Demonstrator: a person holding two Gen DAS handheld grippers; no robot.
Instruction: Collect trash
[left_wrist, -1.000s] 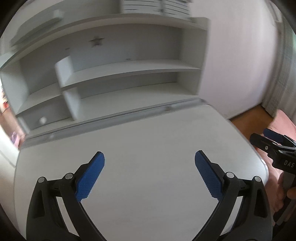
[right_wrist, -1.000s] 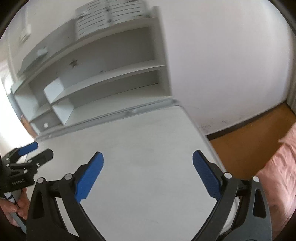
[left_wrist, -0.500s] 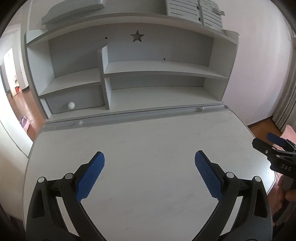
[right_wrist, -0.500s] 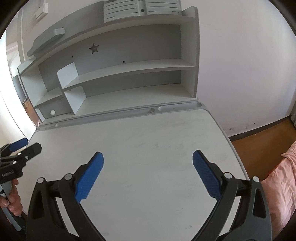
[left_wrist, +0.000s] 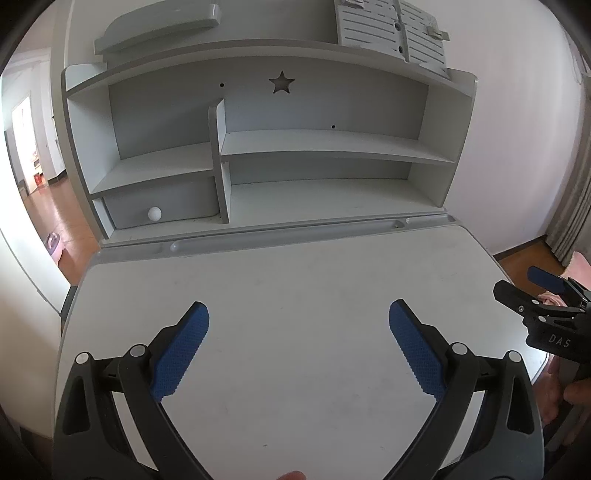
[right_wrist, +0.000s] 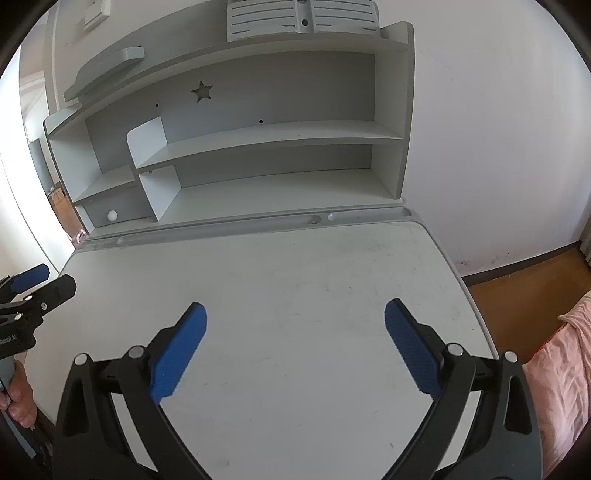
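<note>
Desk (left_wrist: 295, 295), 1 white ball (left_wrist: 154, 213), left hand-held gripper (left_wrist: 297, 321) and right hand-held gripper (right_wrist: 295, 317) — 2, both spread wide, empty.

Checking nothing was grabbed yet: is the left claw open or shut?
Open. The left claw has its blue pads spread wide apart, with only bare desk showing between them.

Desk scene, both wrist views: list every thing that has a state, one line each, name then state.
left gripper: open, empty, over the desk.
right gripper: open, empty, over the desk.
desk: top bare, no trash in view.
drawer: shut, white knob on its front.
shelves: nothing stands on them.
pen groove: nothing lies in it.
</note>
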